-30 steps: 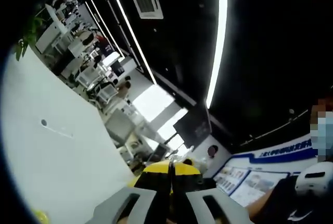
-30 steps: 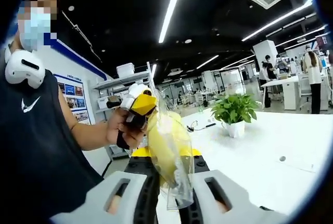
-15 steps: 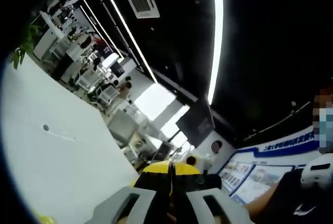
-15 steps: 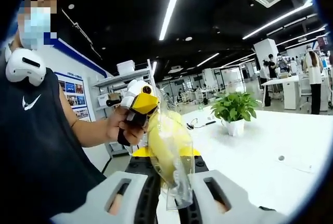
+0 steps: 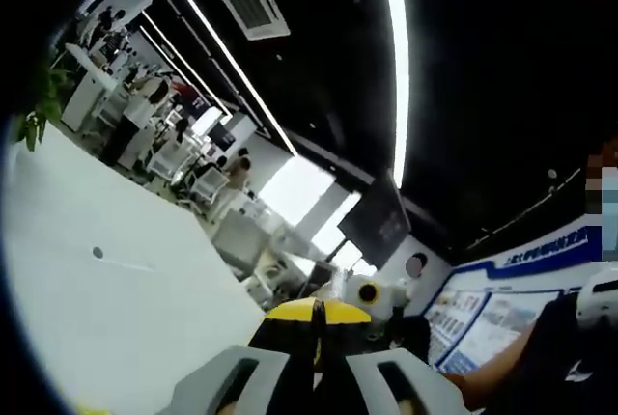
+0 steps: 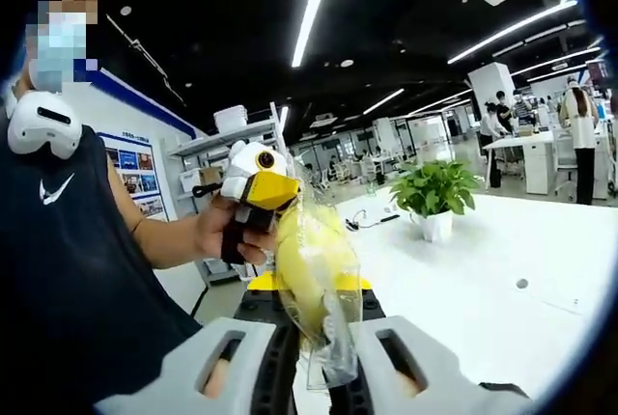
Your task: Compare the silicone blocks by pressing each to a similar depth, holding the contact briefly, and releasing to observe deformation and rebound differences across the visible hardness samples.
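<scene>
Left gripper view: left gripper (image 5: pixel 316 376), jaws together with nothing visible between them, tilts up over the white table (image 5: pixel 116 309).

Right gripper view: right gripper (image 6: pixel 317 362) clamps a clear bag (image 6: pixel 323 285) holding a yellow block (image 6: pixel 307 265), lifted off the table, probably for unpacking before pressing; the left gripper is held beside the bag.

A yellow block in a clear bag (image 6: pixel 317 270) is gripped between the jaws of the right hand-held gripper (image 6: pixel 319 357). The left hand-held gripper (image 6: pixel 253 188) is held just beside it above the white surface (image 6: pixel 483 290), near a potted plant (image 6: pixel 435 198).
</scene>
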{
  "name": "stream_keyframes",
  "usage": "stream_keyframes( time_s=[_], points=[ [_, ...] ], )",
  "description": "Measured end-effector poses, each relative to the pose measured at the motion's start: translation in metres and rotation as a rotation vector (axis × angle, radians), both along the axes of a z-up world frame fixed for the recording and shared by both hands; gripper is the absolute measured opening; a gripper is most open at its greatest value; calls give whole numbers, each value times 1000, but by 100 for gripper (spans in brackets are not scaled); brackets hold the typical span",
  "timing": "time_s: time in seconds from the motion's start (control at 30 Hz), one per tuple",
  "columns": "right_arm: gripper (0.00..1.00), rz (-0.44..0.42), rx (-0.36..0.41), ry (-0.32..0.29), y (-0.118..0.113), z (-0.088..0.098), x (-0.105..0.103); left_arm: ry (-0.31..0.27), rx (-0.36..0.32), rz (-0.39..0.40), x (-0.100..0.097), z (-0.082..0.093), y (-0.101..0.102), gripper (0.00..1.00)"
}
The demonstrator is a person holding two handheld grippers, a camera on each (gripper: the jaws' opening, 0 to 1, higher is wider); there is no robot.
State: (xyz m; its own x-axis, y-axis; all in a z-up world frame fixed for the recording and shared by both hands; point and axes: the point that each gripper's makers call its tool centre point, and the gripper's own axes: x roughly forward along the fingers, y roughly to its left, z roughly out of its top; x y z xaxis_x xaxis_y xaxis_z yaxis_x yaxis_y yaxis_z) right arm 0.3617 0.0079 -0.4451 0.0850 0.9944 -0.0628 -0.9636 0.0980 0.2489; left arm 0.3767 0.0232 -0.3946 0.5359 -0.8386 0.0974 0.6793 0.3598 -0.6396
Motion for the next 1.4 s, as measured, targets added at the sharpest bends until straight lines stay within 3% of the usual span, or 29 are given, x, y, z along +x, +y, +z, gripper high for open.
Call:
stream_keyframes(
  time_s=[0.13,0.4,0.53,0.9,1.13,1.17,1.2,1.4],
  points=[
    [1,8,-30,0,-2,-7,-2,13,34,-19,-4,-8,-1,0],
    [0,19,-46,3,-6,-10,-4,-35,70,-32,-8,-11,-5,0],
    [0,2,-59,-32,-7,-7,-3,-47,68,-28,-8,-9,-6,0],
    [7,-20,56,-54,-11,8,0,-84,49,-25,-9,10,-11,0],
    [14,-37,66,-86,-7,9,4,-83,23,-18,-8,14,-11,0],
    [16,-46,60,-88,-7,8,6,-81,20,-19,-8,14,-11,0],
    [42,-118,35,-124,-8,3,18,-81,18,-20,-8,14,-11,0],
    [67,-197,56,-102,-16,4,34,-76,8,-21,-5,12,-13,0]
  ],
)
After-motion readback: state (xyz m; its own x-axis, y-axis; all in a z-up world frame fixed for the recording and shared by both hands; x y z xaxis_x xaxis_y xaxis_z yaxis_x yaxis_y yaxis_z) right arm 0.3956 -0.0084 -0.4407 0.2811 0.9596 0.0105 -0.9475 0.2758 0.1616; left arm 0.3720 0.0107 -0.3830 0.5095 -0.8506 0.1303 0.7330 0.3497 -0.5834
